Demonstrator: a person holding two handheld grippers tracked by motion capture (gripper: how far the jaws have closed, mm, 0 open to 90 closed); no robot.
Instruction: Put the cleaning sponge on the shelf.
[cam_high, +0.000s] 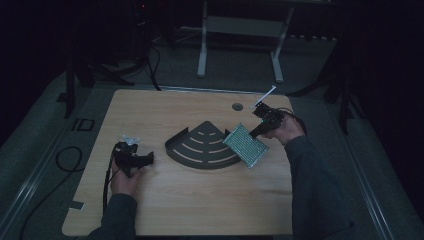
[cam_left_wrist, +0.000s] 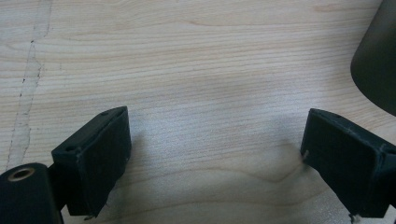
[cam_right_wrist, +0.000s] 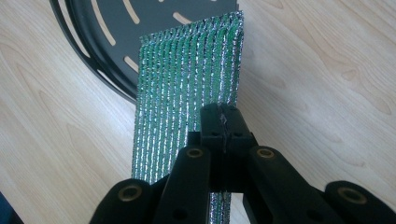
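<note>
A green and silver ribbed scouring pad (cam_high: 245, 144) (cam_right_wrist: 187, 93) hangs just right of a dark quarter-round slotted tray (cam_high: 204, 146) (cam_right_wrist: 116, 32), its far end over the tray's edge. My right gripper (cam_high: 256, 132) (cam_right_wrist: 222, 123) is shut on the pad's near edge, held by a hand at the table's right. At the left, a hand holds my left gripper (cam_high: 145, 159) (cam_left_wrist: 215, 158) low over bare wood, jaws wide open with nothing between them. A corner of the dark tray (cam_left_wrist: 378, 60) shows at the right of the left gripper view.
The wooden table (cam_high: 190, 200) has a round cable hole (cam_high: 237, 106) near its far edge and a white strip (cam_high: 264, 96) beside it. A small crumpled shiny piece (cam_high: 131, 139) lies just beyond the left gripper. A metal frame (cam_high: 240, 30) stands on the floor behind.
</note>
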